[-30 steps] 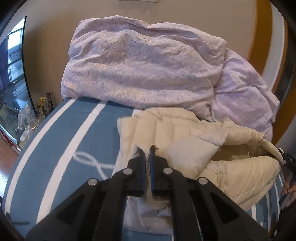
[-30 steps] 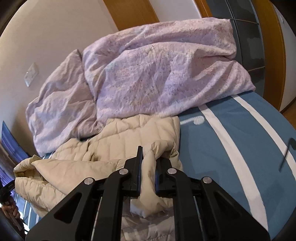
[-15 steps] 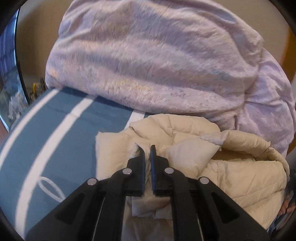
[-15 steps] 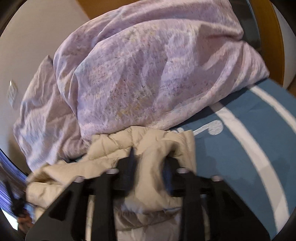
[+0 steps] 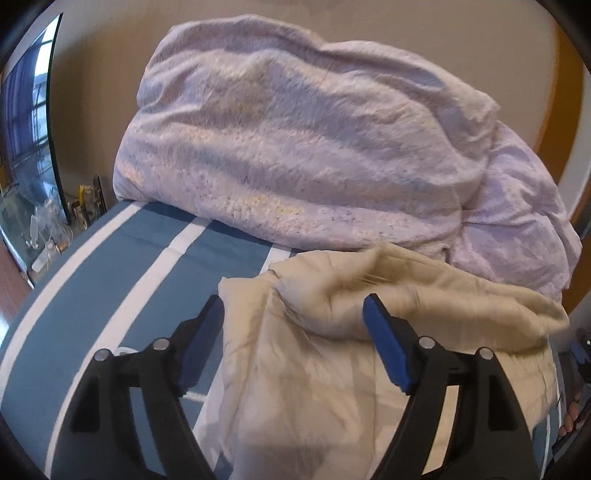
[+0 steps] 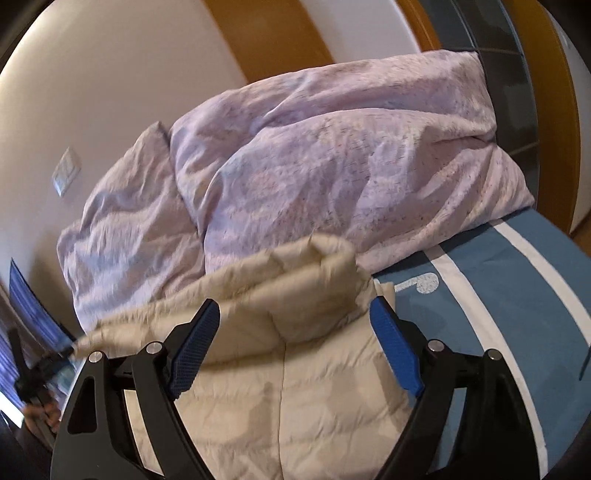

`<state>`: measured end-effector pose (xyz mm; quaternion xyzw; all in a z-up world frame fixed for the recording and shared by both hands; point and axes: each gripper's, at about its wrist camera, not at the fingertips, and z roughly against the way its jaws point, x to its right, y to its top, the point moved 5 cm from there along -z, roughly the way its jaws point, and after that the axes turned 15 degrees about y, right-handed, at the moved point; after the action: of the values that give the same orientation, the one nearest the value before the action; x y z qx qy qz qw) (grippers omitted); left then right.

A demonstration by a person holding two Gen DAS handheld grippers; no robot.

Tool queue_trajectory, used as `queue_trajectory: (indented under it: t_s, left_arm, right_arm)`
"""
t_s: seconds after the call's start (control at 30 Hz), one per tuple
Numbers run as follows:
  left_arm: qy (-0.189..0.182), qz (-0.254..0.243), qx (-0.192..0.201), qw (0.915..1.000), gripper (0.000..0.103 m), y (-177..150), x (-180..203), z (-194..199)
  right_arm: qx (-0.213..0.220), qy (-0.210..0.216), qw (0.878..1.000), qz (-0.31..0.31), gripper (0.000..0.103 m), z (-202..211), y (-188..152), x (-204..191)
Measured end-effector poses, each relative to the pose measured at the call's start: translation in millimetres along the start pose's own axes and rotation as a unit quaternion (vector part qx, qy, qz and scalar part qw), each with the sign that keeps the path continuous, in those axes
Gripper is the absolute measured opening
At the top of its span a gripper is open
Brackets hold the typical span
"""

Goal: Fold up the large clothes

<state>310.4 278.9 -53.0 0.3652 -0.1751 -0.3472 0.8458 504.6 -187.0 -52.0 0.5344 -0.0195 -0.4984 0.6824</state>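
Striped bed (image 5: 122, 280): cream jacket (image 5: 332, 369) (blurred), sleeves probably tucked under

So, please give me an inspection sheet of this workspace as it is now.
Surface: bed with blue, white-striped cover.
Job's things: beige padded jacket, crumpled, lying on the bed against the duvet.
Clutter: lilac duvet heaped at the far end; small items beside the bed, too small to identify.
Grippers: left claw and right claw have just been opening; both open over the jacket, pads clear of the fabric.
Cables: nothing seen.
Surroundings: cream wall with a switch plate, wooden trim.
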Motion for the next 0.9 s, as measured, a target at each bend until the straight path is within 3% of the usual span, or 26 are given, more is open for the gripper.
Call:
queue_trajectory:
  t_s: [0.3,0.63,0.77,0.9]
  left_arm:
    - [0.006,-0.054,0.019,0.9983,0.081,-11,26,13]
    - [0.043,-0.086,0.001,0.9954,0.081,-21,67,-39]
    - [0.065,-0.092,-0.005,0.9936,0.081,-24,71,-61]
    - [0.077,-0.090,-0.005,0.9929,0.083,-26,71,-76]
  right_arm:
    - [-0.030,-0.019,0.999,0.028,0.085,-21,-9,-13]
    - [-0.061,-0.112,0.989,0.076,0.085,-82,-7,-2]
    - [-0.084,-0.153,0.983,0.064,0.085,-100,-17,22]
    - [-0.092,-0.165,0.980,0.055,0.085,-108,-27,36]
